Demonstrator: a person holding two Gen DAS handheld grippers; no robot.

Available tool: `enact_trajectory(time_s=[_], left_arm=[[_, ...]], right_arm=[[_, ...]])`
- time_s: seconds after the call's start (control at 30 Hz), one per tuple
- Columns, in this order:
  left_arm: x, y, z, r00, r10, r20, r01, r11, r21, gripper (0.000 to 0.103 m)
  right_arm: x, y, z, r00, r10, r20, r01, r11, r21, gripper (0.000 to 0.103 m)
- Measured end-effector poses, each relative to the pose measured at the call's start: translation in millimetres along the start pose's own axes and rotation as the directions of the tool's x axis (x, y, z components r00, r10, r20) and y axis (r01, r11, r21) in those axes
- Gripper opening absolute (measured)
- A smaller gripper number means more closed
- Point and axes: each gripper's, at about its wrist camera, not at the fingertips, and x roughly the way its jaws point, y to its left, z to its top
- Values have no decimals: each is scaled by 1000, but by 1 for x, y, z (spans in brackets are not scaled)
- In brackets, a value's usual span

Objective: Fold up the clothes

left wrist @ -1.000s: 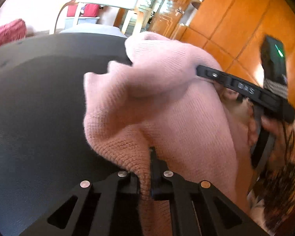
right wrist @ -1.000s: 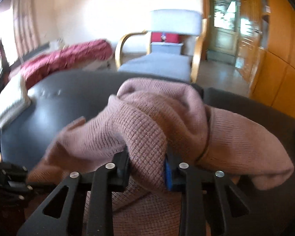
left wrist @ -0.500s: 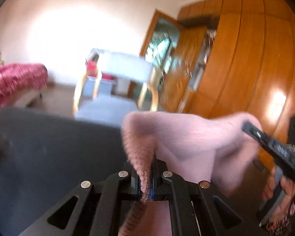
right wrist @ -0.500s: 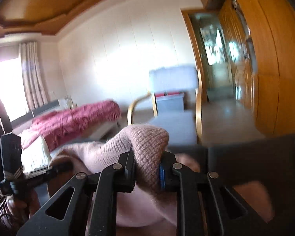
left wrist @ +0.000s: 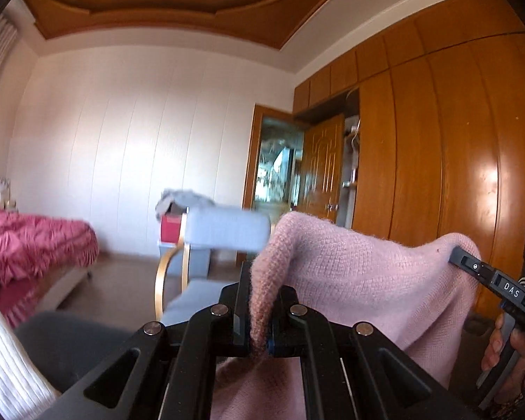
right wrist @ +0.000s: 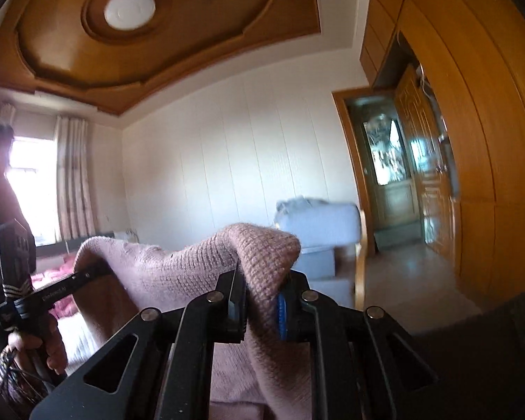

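Two hand-held grippers hold a pink knitted sweater (left wrist: 360, 280) in the air, its top edge strung between them, above a dark table (left wrist: 70, 343) whose surface shows only at the bottom of both views. The left gripper (left wrist: 260, 318) is clamped tight on a thin fold of the knit. The right gripper (right wrist: 262, 308), whose jaws have just been closing, pinches a thicker bunch of the same garment against its blue pad.

The step in hand looks like lifting the sweater clear so that it hangs open before being laid flat. Doing it well likely means keeping both grips firm, drawing the two grippers apart until the slack edge between them runs straight, and keeping them level with each other so the body drops without twisting.

Around them, left to right in the left wrist view: a white ribbed folded cloth (left wrist: 7, 367) at the table's near corner, a bed under a crimson ruffled cover (left wrist: 31, 241), a grey cushioned armchair with a bent-wood frame (left wrist: 224, 231) just beyond the table, an open doorway (left wrist: 276, 164), and a wall of orange wooden wardrobe doors (left wrist: 448, 161). The white cloth may crowd the landing spot on that side; nothing else appears to stand in the way.
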Motion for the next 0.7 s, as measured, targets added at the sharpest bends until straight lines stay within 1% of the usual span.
enact_trajectory(time_s=[0.1, 0.2, 0.27, 0.37, 0.43, 0.57, 0.63, 0.7], left_arm=[[-28, -6, 30, 998, -11, 66, 9, 1000, 19, 4], [-58, -12, 62, 988, -20, 155, 15, 999, 31, 4], [-78, -14, 80, 977, -28, 211, 21, 999, 33, 4], [-108, -18, 101, 963, -48, 265, 42, 999, 29, 4], [-128, -22, 113, 951, -49, 304, 39, 999, 38, 4], [-167, -32, 133, 923, -32, 382, 10, 998, 57, 4], [-181, -36, 141, 915, -29, 401, 3, 998, 65, 5], [-187, -39, 145, 912, -25, 410, -5, 997, 72, 5]], right_arm=[[-12, 13, 26, 997, 25, 71, -24, 1000, -10, 13], [-29, 32, 52, 986, 57, 159, -53, 998, -29, 13], [-44, 46, 67, 972, 83, 218, -74, 996, -52, 13], [-64, 67, 83, 949, 120, 291, -100, 991, -84, 13], [-79, 79, 91, 929, 147, 339, -122, 988, -94, 13], [-101, 103, 105, 901, 178, 396, -137, 982, -130, 13], [-108, 111, 112, 894, 188, 407, -140, 980, -144, 13], [-112, 113, 114, 890, 198, 410, -152, 978, -140, 13]])
